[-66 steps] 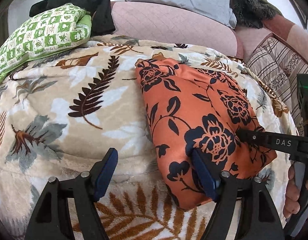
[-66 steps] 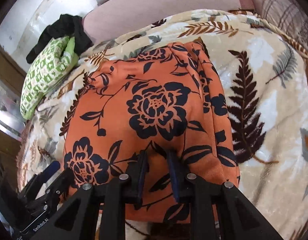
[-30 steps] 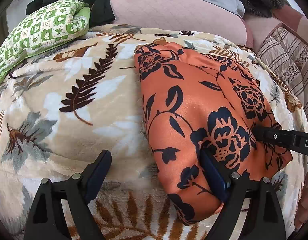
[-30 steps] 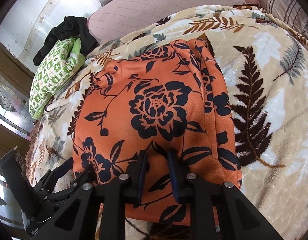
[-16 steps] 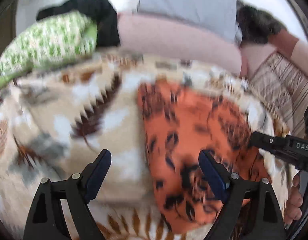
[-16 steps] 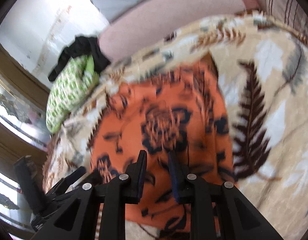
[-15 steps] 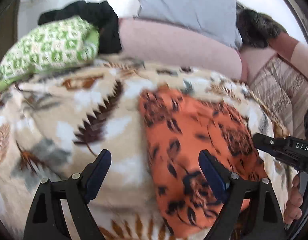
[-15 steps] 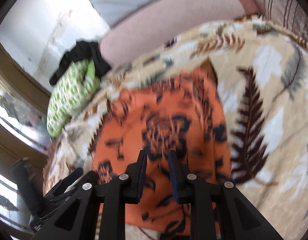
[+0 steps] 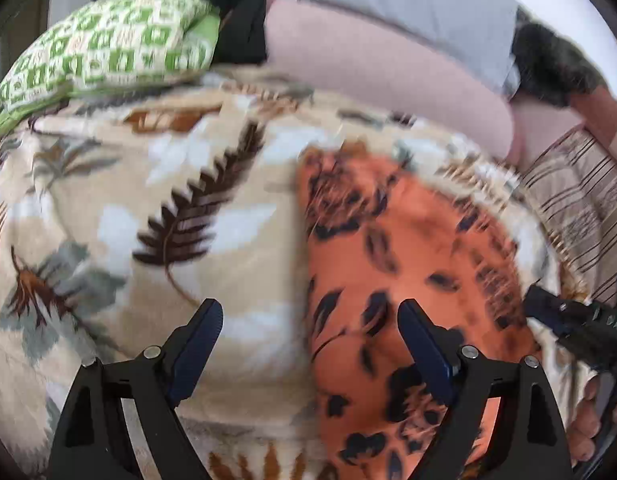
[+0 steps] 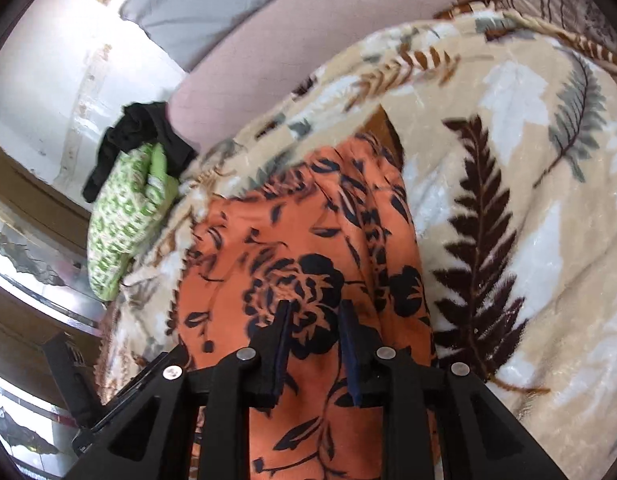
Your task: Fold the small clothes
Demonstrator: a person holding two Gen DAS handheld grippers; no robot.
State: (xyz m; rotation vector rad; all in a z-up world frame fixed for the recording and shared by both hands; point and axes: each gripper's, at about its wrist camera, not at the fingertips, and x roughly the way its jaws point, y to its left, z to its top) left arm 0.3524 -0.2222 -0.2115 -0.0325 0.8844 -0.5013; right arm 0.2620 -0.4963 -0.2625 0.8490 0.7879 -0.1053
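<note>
An orange garment with black flowers (image 9: 408,264) lies folded on the leaf-print blanket (image 9: 148,220); it also shows in the right wrist view (image 10: 308,256). My left gripper (image 9: 310,344) is open wide, above the garment's left edge, its right finger over the cloth and holding nothing. My right gripper (image 10: 314,344) hovers over the garment's near part, jaws narrowly apart with nothing between them. Its black body shows at the right edge of the left wrist view (image 9: 572,320).
A green patterned pillow (image 9: 108,52) with a black garment (image 9: 236,12) behind it sits at the back left. A pink bolster (image 9: 380,68), a grey pillow (image 9: 420,4) and a dark furry thing (image 9: 556,64) line the back. A striped cloth (image 9: 580,208) lies at the right.
Both grippers have pulled up and back from the garment; more of the pillows and wall shows. The right gripper's jaws stand slightly wider apart. The garment stays flat on the blanket.
</note>
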